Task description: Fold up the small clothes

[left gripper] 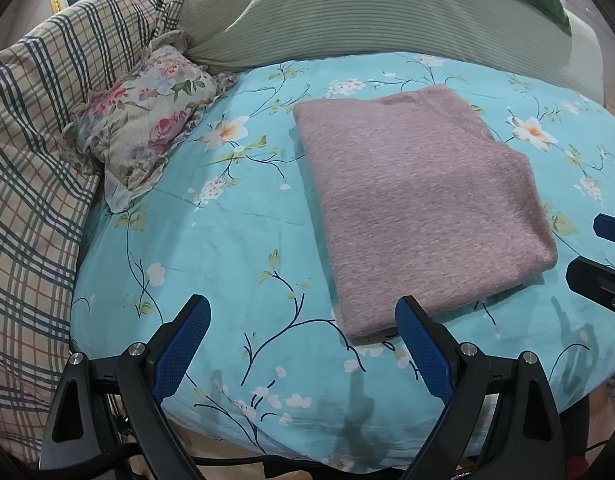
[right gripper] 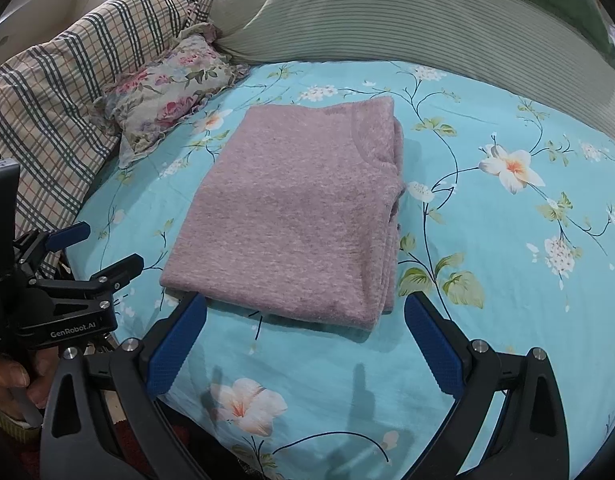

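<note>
On the floral bedsheet (right gripper: 487, 264), folded pink garment (right gripper: 291, 208), left tongs (left gripper: 303, 312) and right tongs (right gripper: 305, 308) spread wide, empty

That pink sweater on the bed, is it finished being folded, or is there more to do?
It looks done: the pink sweater lies as a neat layered rectangle on the blue floral sheet. Nothing is in hand; the left gripper and right gripper are both open and empty, just short of its near edge. No other garment shows, so little seems left.

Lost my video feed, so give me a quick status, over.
Left gripper and right gripper open, empty. Fuzzy mauve knit garment folded flat on turquoise floral bedsheet. Nothing in the way.
</note>
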A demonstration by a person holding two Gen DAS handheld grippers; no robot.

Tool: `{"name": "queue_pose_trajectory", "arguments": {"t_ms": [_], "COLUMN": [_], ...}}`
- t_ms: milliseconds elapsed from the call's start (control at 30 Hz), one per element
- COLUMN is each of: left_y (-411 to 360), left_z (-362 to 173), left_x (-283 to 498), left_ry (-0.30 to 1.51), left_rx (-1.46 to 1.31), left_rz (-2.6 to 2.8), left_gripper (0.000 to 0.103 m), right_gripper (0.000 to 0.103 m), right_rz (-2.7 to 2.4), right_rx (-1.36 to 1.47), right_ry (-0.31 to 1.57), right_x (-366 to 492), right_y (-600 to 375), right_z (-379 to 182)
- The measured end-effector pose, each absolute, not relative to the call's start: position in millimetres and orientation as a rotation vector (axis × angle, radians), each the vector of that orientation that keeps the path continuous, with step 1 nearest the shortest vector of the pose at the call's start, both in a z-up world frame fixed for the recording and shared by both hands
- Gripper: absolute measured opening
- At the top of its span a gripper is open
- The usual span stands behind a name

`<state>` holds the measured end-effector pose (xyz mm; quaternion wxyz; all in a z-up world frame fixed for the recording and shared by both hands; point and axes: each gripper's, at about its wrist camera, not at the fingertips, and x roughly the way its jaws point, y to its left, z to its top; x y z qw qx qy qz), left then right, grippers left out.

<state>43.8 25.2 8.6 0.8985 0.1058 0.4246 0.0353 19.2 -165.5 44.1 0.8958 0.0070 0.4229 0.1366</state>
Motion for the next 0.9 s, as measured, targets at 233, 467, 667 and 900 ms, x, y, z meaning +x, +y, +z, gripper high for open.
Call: {"name": "queue_pose_trajectory", "arguments": {"t_ms": [233,467,667,900], "left_y": [25.3,27.2,26.0,26.6], "left_z": [9.3,7.3,8.8,11.1], "left_x": [41.9,43.9,42.1,39.9], "left_ry": [0.876,0.880,0.868,0.859], "left_rx": [0.214,0.219,0.223,0.217], "left_rz": [0.072,0.067,0.069,0.074], "left_gripper": [0.094,0.094,0.094,0.094], "right_gripper": [0.099,0.099,0.099,0.099], "right_rz": [0.282,0.279,0.286,0.285], "right_rx": [0.016,0.010,0.006,0.007], "right_ry": [0.875,0.876,0.876,0.875], "right_x": [19.2,19.5,20.6,19.7], "right_y": [-164.8,-165.5,-167.3,-167.1], "right_z": [43.8,43.8,44.1,44.0]}}
